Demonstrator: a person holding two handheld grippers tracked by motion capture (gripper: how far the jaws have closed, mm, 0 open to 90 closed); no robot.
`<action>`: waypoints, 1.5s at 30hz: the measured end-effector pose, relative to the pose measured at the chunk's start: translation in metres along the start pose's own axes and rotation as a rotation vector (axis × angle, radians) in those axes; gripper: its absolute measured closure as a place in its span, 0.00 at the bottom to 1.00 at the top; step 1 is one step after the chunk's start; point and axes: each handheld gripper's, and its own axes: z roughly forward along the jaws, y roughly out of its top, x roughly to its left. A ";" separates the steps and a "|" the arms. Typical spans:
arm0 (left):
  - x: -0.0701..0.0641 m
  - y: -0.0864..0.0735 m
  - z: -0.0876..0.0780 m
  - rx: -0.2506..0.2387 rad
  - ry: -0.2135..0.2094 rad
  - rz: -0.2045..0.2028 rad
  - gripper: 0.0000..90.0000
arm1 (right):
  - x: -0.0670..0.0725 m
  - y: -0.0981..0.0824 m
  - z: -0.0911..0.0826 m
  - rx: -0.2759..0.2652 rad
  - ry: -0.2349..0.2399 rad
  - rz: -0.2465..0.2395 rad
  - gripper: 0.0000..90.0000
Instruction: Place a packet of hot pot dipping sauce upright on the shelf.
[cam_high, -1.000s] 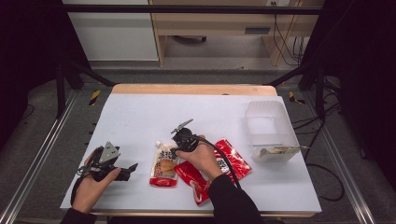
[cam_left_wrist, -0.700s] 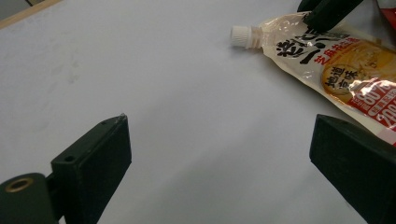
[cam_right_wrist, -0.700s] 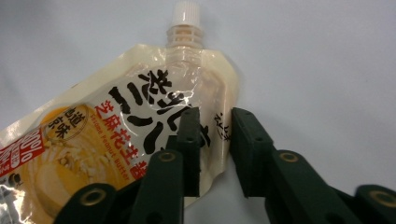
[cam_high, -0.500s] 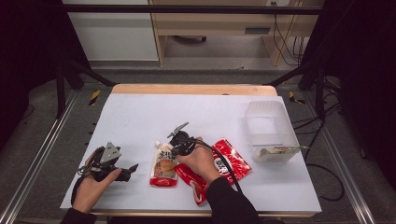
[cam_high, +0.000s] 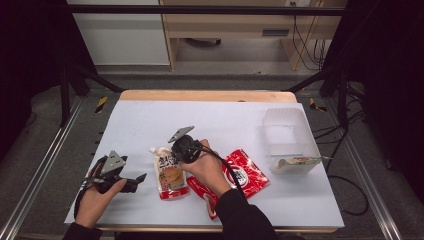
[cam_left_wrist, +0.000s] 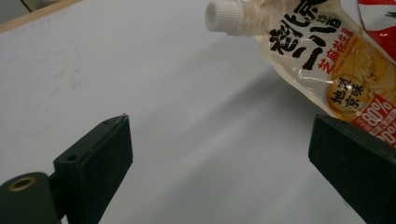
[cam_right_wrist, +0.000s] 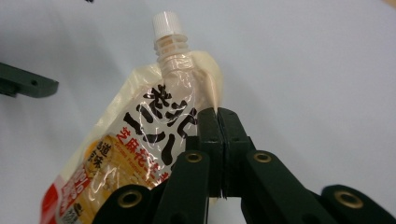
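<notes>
right gripper (cam_right_wrist: 219, 140) — clenching the spout pouch's (cam_high: 170, 172) side edge, lifting it off the white table (cam_high: 225, 125) | left gripper (cam_high: 131, 182) — resting released beside it, leaving room | clear bin (cam_high: 287, 135) waiting at right

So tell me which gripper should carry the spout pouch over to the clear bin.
Right. The right gripper is already shut on the spout pouch at its upper edge. The left gripper stands open beside it, holding nothing, farther from the clear bin.
</notes>
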 end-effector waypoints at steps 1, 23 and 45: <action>0.000 0.001 -0.001 -0.011 -0.007 -0.008 0.07 | 0.001 0.003 -0.003 -0.006 0.001 -0.006 1.00; 0.002 0.040 -0.013 -0.089 -0.122 0.035 0.19 | 0.031 0.028 -0.053 -0.101 0.031 -0.173 1.00; -0.001 0.073 -0.008 -0.080 -0.292 0.099 0.64 | 0.035 0.024 -0.063 -0.062 0.068 -0.218 1.00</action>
